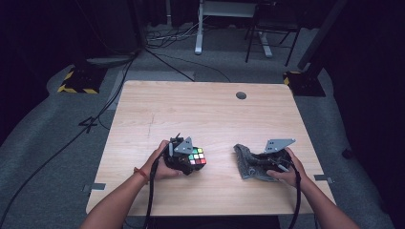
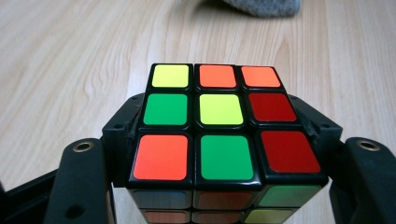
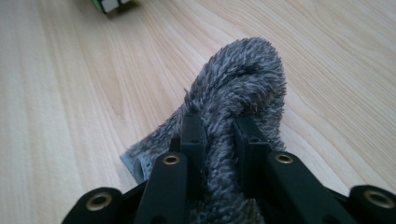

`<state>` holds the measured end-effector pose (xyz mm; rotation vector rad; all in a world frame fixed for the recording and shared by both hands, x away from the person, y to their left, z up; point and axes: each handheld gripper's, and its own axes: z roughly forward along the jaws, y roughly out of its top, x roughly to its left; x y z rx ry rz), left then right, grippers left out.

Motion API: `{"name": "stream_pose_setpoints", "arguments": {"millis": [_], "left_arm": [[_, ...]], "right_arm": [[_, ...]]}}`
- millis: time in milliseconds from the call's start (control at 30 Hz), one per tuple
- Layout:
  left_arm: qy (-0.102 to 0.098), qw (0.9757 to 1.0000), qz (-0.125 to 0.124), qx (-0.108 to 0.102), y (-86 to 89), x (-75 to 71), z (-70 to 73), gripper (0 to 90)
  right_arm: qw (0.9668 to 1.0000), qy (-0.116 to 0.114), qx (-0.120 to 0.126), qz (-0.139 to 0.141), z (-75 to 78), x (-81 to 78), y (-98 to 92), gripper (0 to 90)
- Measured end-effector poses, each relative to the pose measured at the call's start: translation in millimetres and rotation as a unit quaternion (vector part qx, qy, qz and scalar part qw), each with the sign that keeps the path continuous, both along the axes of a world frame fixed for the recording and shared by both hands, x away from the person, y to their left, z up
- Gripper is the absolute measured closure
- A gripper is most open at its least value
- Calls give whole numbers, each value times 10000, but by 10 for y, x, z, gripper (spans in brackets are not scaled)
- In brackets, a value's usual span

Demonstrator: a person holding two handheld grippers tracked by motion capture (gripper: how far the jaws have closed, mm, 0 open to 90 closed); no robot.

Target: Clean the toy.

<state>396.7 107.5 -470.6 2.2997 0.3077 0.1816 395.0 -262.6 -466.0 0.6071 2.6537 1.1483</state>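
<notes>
The tabletop (image 1: 200,114) is evenly lit from above, while the surrounding room is left very dark. Only soft, short shadows are cast. The high view is slightly grainy. In both gripper views the near jaws and far background are rendered soft; no glare is seen.

Glossy plastic cube (image 2: 224,135), fuzzy grey cloth (image 3: 243,84), matt wooden table (image 1: 200,109).

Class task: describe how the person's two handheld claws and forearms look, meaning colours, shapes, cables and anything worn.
Both the left claw and right claw are black, each topped by a grey three-cornered plate with small holes. Their jaws are flat black bars with brass-coloured screw heads. A black cable trails back from each. The forearms are bare, with a red band on the left wrist.
</notes>
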Motion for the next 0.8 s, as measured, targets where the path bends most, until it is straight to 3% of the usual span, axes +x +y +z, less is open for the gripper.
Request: {"name": "stream_pose_setpoints", "arguments": {"millis": [167, 267, 500, 800], "left_arm": [[159, 9998, 52, -58, 29, 0, -77, 333], [310, 9993, 39, -200, 45, 0, -116, 332], [446, 9987, 17, -260, 136, 4, -160, 331], [422, 9991, 4, -97, 178, -13, -222, 324]], "right_arm": [[10000, 16, 15, -91, -93, 0, -68, 757], [9999, 9, 50, -118, -110, -3, -81, 752], [9999, 49, 6, -128, -172, 7, -113, 746], [9996, 167, 96, -221, -238, 22, -189, 739]]}}
